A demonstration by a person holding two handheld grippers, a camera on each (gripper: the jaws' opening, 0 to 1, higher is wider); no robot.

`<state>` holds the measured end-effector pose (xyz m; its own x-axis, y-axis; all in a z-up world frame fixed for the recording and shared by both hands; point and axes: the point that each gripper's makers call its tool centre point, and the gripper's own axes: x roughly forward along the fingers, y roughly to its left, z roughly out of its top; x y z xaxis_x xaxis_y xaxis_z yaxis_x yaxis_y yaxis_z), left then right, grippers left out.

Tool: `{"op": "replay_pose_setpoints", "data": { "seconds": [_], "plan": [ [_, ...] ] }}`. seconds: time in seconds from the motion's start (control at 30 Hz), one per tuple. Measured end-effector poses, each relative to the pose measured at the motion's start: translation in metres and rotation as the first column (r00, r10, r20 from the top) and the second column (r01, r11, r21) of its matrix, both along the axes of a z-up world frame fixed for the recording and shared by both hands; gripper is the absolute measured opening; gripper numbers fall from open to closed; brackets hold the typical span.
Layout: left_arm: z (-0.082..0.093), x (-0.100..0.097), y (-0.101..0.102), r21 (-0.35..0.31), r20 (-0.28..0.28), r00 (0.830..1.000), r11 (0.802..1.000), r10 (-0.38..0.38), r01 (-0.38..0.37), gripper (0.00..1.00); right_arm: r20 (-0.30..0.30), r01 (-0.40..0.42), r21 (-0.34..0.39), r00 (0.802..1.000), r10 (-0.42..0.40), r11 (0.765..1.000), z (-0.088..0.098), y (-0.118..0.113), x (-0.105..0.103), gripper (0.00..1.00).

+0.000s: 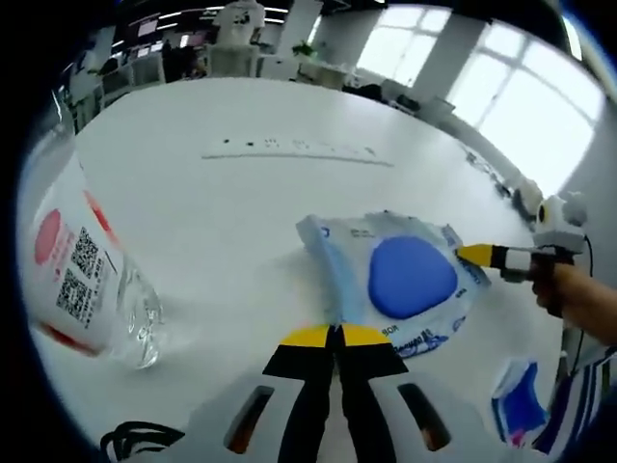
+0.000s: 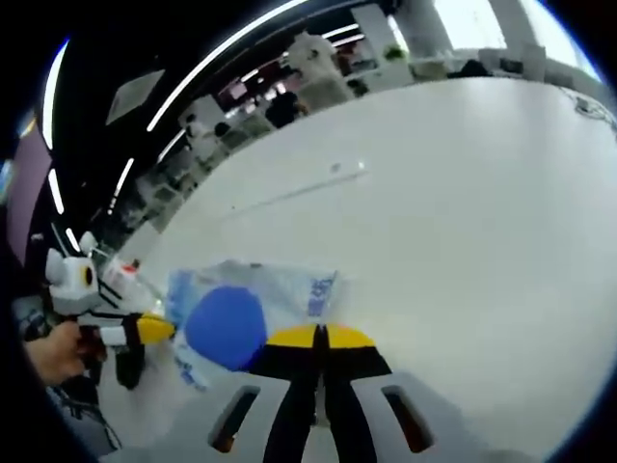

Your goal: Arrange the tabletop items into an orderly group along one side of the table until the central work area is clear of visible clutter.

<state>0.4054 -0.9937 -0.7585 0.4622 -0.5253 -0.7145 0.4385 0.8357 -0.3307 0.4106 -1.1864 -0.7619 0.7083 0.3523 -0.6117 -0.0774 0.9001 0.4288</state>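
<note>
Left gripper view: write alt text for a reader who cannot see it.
A wet wipes pack with a round blue lid lies on a white table, just beyond the left gripper, whose yellow-tipped jaws are together. The right gripper reaches in at the pack's far edge, held by a hand. A clear plastic bottle with a red-and-white label sits at left.
</note>
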Motion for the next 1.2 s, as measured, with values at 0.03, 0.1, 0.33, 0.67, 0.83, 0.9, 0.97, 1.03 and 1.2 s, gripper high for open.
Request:
{"op": "replay_pose_setpoints", "data": {
  "seconds": [0.03, 0.1, 0.33, 0.67, 0.83, 0.9, 0.97, 1.03, 1.2],
  "plan": [
    [0.000, 0.000, 0.000, -0.001, -0.005, 1.000, 1.000, 0.003, -0.003, 0.01, -0.010, 0.010, 0.015, 1.000, -0.010, 1.000, 0.000, 0.000, 0.000, 0.00],
    [0.001, 0.000, 0.000, -0.008, -0.022, 1.000, 1.000, 0.021, -0.021, 0.01, -0.024, 0.027, 0.031, 0.999, -0.027, 0.999, 0.000, -0.001, 0.001, 0.00],
    [0.002, 0.001, 0.000, -0.024, -0.015, 0.999, 0.998, 0.049, -0.049, 0.02, -0.011, 0.005, 0.003, 1.000, -0.005, 1.000, -0.002, -0.003, 0.002, 0.00],
    [0.007, 0.000, 0.002, -0.031, -0.017, 0.998, 0.998, 0.062, -0.062, 0.08, 0.044, -0.047, -0.019, 0.998, 0.048, 0.999, 0.011, 0.016, -0.001, 0.22],
    [0.011, -0.003, -0.002, -0.016, 0.009, 1.000, 0.999, 0.030, -0.030, 0.26, 0.054, -0.051, -0.050, 0.997, 0.054, 0.997, 0.017, 0.025, -0.003, 0.42],
    [0.014, -0.003, -0.001, -0.019, 0.016, 0.999, 0.999, 0.032, -0.031, 0.31, 0.071, -0.054, -0.043, 0.996, 0.057, 0.998, 0.021, 0.028, -0.005, 0.45],
    [0.019, -0.006, -0.004, -0.039, 0.014, 1.000, 0.999, 0.024, -0.024, 0.37, 0.098, -0.051, -0.035, 0.994, 0.054, 0.998, 0.024, 0.028, -0.003, 0.48],
    [0.023, -0.006, -0.004, -0.030, 0.034, 0.999, 0.999, 0.015, -0.014, 0.46, 0.129, -0.058, -0.045, 0.990, 0.063, 0.997, 0.030, 0.028, -0.005, 0.54],
    [0.028, -0.007, -0.008, -0.045, 0.074, 0.997, 0.999, -0.023, 0.027, 0.64, 0.179, -0.082, -0.045, 0.980, 0.089, 0.996, 0.043, 0.032, -0.016, 0.66]
  ]
}}
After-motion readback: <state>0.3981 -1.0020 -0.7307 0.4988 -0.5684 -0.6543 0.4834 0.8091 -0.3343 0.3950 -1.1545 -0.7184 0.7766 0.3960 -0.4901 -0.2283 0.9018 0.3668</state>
